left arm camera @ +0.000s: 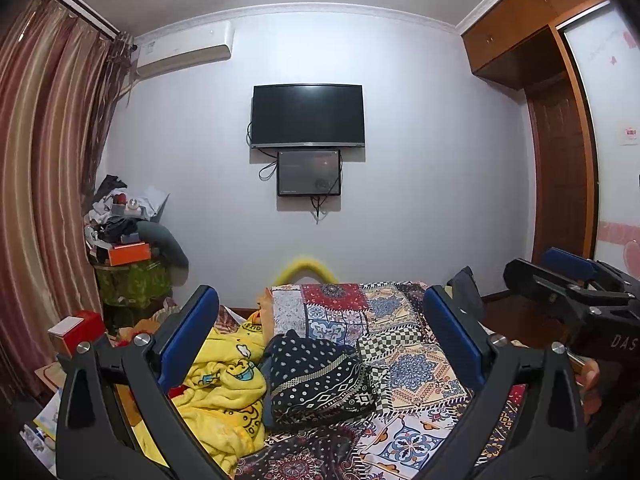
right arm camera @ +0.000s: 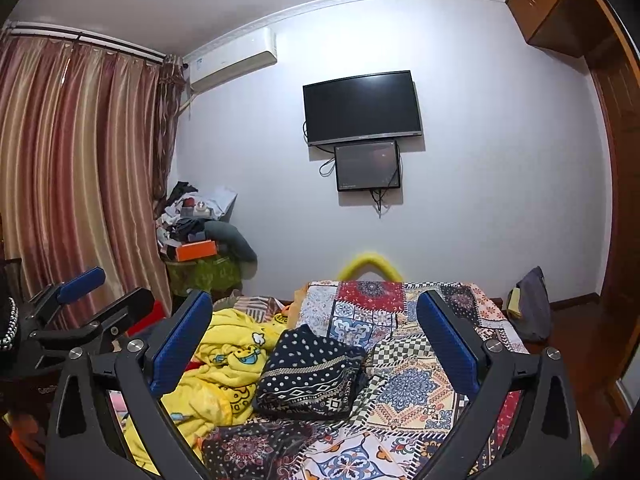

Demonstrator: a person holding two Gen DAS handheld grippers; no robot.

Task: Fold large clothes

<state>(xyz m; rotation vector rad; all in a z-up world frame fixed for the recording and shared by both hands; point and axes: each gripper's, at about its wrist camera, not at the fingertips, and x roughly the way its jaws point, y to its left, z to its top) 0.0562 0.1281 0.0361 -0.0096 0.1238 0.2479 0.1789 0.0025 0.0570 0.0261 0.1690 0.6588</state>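
Patchwork bed [right arm camera: 420,380] ahead: folded dark garment [right arm camera: 312,376] lies just beyond my right gripper [right arm camera: 316,344], left gripper [left arm camera: 320,344] alongside, both spread, empty.

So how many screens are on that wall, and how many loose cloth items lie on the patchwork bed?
Screens: 2, a large TV and a smaller screen below it.
Cloth items: 2, a folded dark patterned garment and a crumpled yellow cartoon blanket.
Total: 4.

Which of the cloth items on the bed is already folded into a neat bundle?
The dark dotted garment, a compact bundle; the yellow cartoon blanket beside it lies crumpled.
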